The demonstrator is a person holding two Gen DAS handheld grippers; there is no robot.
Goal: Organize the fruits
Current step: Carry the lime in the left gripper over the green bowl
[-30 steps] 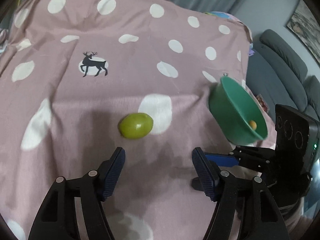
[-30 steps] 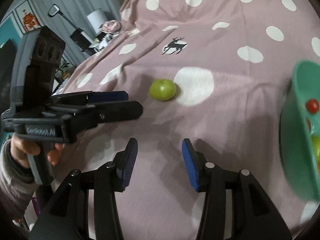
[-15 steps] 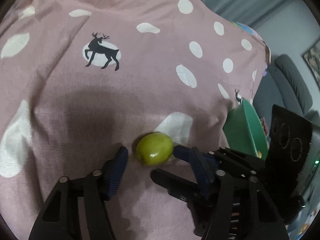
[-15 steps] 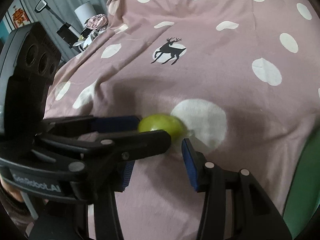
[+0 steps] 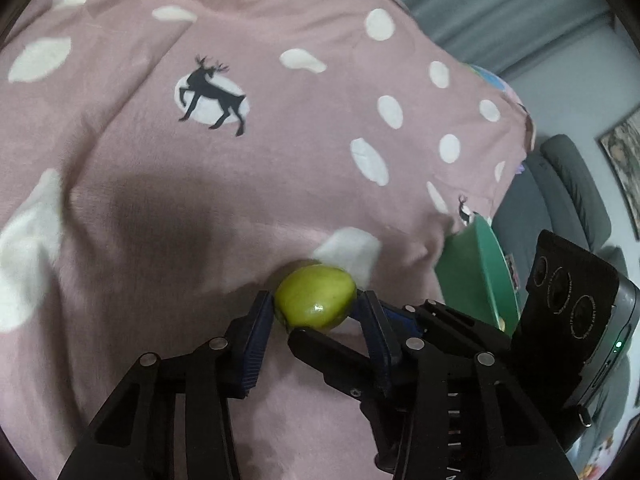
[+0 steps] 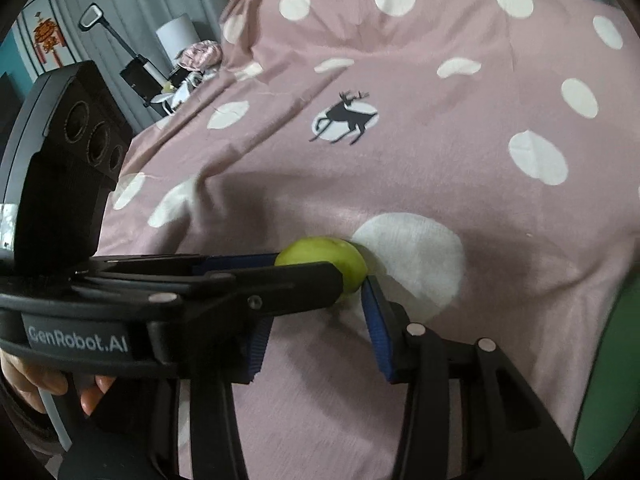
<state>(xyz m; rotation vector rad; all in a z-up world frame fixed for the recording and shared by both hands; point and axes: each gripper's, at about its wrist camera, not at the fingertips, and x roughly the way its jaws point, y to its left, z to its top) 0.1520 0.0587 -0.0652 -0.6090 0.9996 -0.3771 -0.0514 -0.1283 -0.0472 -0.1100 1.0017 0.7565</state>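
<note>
A green round fruit (image 5: 315, 297) lies on the pink spotted cloth (image 5: 200, 208). My left gripper (image 5: 316, 312) has closed its blue pads on both sides of the fruit. In the right wrist view the fruit (image 6: 326, 258) sits at the tip of the left gripper's fingers, partly hidden by them. My right gripper (image 6: 316, 320) is open just below the fruit, its right pad close to it, crossing under the left gripper. A green bowl (image 5: 480, 280) holding small fruits stands to the right, and its rim shows in the right wrist view (image 6: 612, 380).
A grey sofa (image 5: 568, 184) stands beyond the table's right edge. A lamp and clutter (image 6: 180, 52) are off the far left edge. The cloth (image 6: 440, 120) has wrinkles and a deer print (image 5: 212, 94).
My left gripper moved forward around the green fruit and closed on it. My right gripper also moved closer, until its fingers crossed under the left gripper.
</note>
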